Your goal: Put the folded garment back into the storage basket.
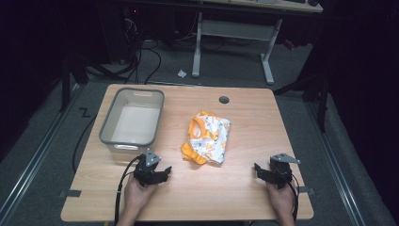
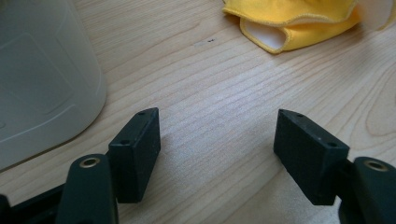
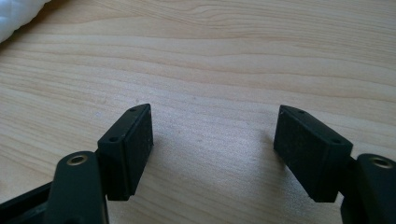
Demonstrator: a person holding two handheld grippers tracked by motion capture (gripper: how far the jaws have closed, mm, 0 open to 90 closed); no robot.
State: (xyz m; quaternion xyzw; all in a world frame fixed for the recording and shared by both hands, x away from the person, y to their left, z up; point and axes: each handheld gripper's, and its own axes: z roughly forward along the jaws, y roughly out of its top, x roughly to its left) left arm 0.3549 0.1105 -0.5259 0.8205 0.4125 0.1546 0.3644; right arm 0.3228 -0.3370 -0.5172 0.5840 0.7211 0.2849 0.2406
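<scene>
Item 1: left claw (image 1: 159,173), black, two-jawed, held in the person's left hand (image 1: 137,195) low over the pale wooden surface (image 1: 244,188). Jaws stand wide apart; bare wood grain lies between them, nothing gripped. In the left gripper view the left claw (image 2: 217,133) points across the surface toward the cloth.

Item 2: right claw (image 1: 260,170), black, two-jawed, held in the person's right hand (image 1: 282,200). Jaws likewise spread wide, empty, resting close to the surface. In the right gripper view the right claw (image 3: 212,133) frames plain wood.

Item 3: crumpled orange-and-white patterned cloth (image 1: 207,137), lying on the surface ahead of both claws and between them, nearer the left claw, touching neither. Its yellow-orange hemmed edge (image 2: 289,23) shows ahead and to the right of the left claw's jaws.

Item 4: grey-rimmed rectangular plastic tub (image 1: 132,121), upright, just ahead of the left claw and to the left of the cloth, apart from it. Its pale rounded wall (image 2: 42,79) stands just left of the left claw's left jaw.
</scene>
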